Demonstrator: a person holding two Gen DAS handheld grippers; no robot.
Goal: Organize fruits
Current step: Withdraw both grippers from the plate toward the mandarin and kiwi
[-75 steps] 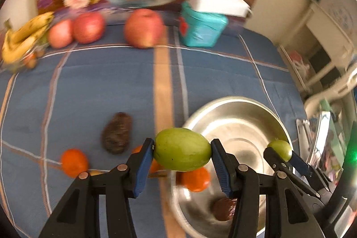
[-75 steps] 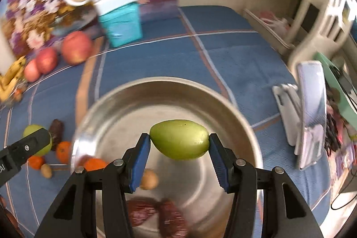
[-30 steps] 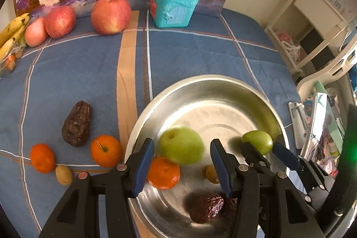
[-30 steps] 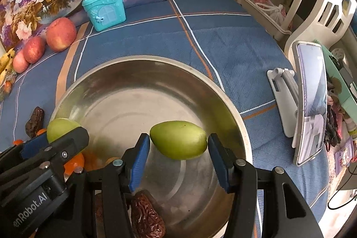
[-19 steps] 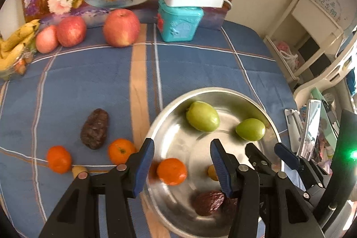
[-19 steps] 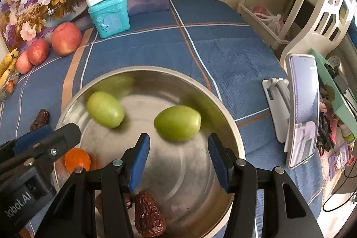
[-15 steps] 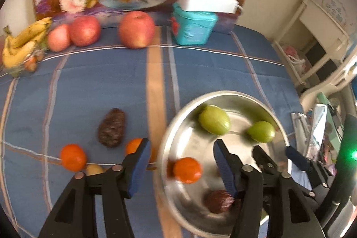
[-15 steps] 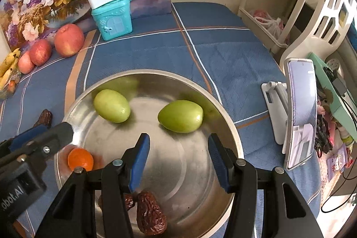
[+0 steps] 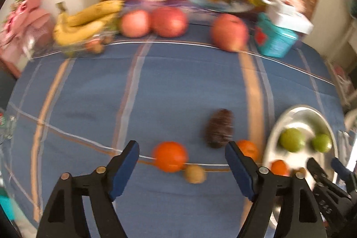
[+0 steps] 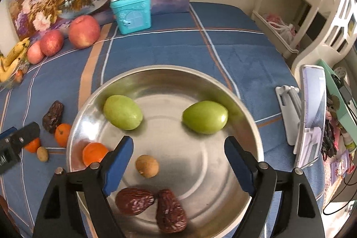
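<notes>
Both green fruits, held in the tongs a couple of seconds ago, now lie loose in the steel bowl (image 10: 250, 113), one (image 10: 123, 112) toward its left wall and one (image 10: 205, 116) toward its right. Since then the left tongs (image 9: 181, 167) have swung away from the bowl and now look over the open blue cloth of the tabletop (image 9: 93, 90), their jaws spread wide and empty. The right tongs (image 10: 178, 162) hover over the bowl, also wide and empty.

What the next pick likely turns on: a mandarin (image 9: 170, 156) lies on the cloth directly ahead of the left tongs, between the lines of the two jaws and just beyond their tips. It is round, so no axis matters. Touching it or nearly so, on its near right, sits a small tan fruit (image 9: 194, 173). Beyond and to the right a dark wrinkled date (image 9: 219, 128) lies with its long axis running away from the tongs, and a second mandarin (image 9: 247, 149) sits just beside the bowl's left rim. The left hand is plainly the nearer one for all four.

In the bowl, besides the green fruits, are two dates (image 10: 151, 206), a mandarin (image 10: 94, 154) and a small tan fruit (image 10: 147, 165). Apples (image 9: 169, 21) and bananas (image 9: 87, 20) stay at the far edge.
</notes>
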